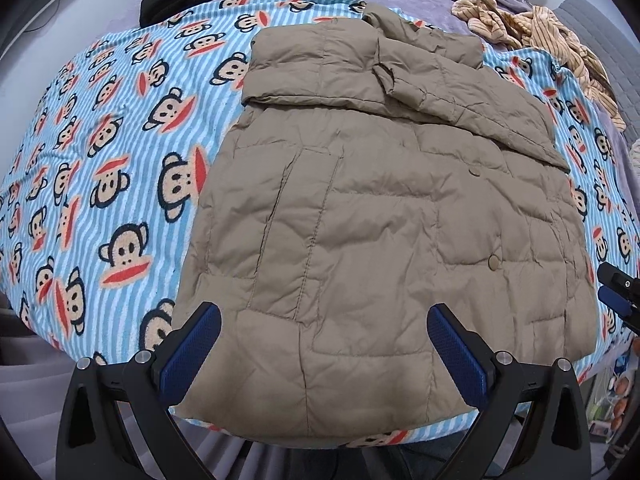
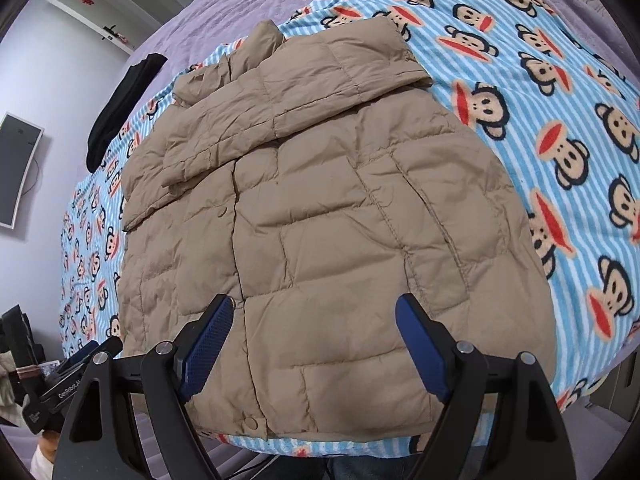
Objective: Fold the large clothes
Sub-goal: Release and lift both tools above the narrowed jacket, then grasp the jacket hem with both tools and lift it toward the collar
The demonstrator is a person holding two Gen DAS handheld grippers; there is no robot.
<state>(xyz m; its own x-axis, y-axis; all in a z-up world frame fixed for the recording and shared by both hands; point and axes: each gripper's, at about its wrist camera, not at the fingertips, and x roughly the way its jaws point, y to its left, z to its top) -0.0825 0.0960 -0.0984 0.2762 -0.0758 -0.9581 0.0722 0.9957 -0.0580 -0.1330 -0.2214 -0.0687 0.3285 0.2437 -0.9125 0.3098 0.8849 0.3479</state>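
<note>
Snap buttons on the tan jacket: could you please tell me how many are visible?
3. In the right wrist view, one snap sits mid-placket below the folded sleeve, one beside the left blue finger, and one at the hem. Others may be hidden under the folded sleeves.

Left gripper [image 1: 324,330] and right gripper [image 2: 314,320], jaws wide, pointing steeply down.

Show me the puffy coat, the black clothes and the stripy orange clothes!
puffy coat [image 1: 380,220]: left wrist view, middle of its front.
black clothes [image 2: 116,120]: right wrist view, middle of the pile.
stripy orange clothes [image 1: 532,24]: left wrist view, middle of the heap.
</note>
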